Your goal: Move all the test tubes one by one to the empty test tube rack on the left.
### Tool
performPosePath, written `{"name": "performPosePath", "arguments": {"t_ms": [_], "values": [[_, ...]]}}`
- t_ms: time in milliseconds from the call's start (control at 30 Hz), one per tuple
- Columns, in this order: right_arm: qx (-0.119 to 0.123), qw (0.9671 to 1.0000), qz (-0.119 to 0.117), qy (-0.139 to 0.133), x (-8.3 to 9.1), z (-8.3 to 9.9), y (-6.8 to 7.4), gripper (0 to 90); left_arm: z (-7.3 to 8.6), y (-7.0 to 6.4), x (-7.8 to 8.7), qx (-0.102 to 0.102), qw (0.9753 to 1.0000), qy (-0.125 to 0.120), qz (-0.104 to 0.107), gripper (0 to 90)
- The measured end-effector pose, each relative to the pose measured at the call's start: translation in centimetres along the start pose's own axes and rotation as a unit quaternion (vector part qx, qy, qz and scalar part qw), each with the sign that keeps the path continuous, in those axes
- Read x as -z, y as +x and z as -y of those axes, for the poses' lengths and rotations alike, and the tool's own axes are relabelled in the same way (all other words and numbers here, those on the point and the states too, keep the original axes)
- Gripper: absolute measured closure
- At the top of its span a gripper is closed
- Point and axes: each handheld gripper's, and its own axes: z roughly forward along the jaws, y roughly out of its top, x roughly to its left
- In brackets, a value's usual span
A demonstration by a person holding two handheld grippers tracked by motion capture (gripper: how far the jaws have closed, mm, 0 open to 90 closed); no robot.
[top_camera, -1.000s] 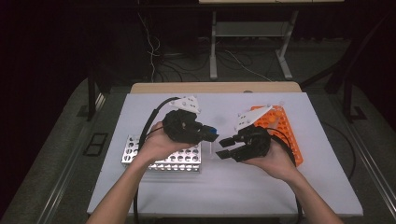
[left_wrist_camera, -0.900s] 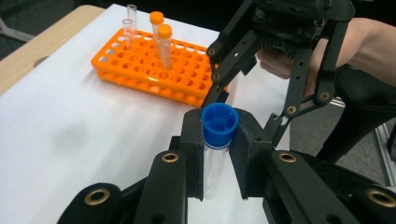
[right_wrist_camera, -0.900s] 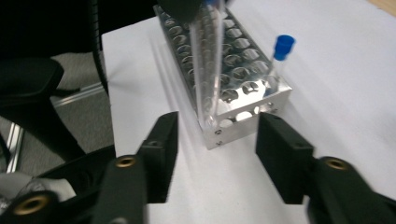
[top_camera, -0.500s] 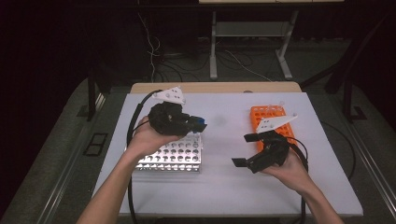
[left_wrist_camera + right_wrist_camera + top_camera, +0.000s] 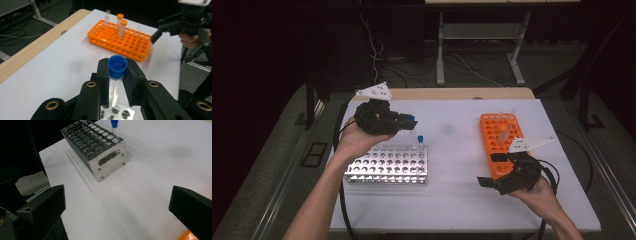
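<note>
Inside metal rack [image 5: 387, 165], blue-capped tube [image 5: 420, 141].

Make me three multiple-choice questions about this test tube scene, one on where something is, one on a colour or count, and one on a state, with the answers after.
1. Where is the blue-capped tube?
A. Lying flat on the table
B. Between the left gripper's fingers, over the metal rack's corner
C. Standing in the orange rack

2. How many orange-capped tubes stand in the orange rack?
A. Two
B. Five
C. None

3. How is the right gripper?
A. Shut on a tube
B. Shut on the orange rack
C. Open and holding nothing

Answers:
1 B: the left gripper view shows the left gripper clamping the tube above the metal rack.
2 A: two orange caps rise from it, beside one uncapped tube.
3 C: the right gripper view shows its fingers wide apart over bare table.
</note>
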Motion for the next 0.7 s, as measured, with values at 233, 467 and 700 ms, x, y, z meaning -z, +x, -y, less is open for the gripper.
{"name": "performPosePath", "arguments": {"t_ms": [233, 467, 700], "values": [[-0.009, 0.9999, 0.007, -0.010, 1.2, 1.3, -0.4, 0.4, 1.0, 1.3, -0.5, 0.010, 0.9998, 0.002, -0.015, 75.0], [-0.014, 0.9998, 0.010, -0.010, 1.9, 2.3, -0.4, 0.4, 2.0, 2.8, -1.7, 0.022, 0.9994, 0.007, -0.027, 75.0], [-0.014, 0.9997, 0.013, -0.015, 2.2, 3.2, -0.4, 0.4, 3.1, 3.6, -3.1, 0.036, 0.9990, 0.008, -0.027, 75.1]]}}
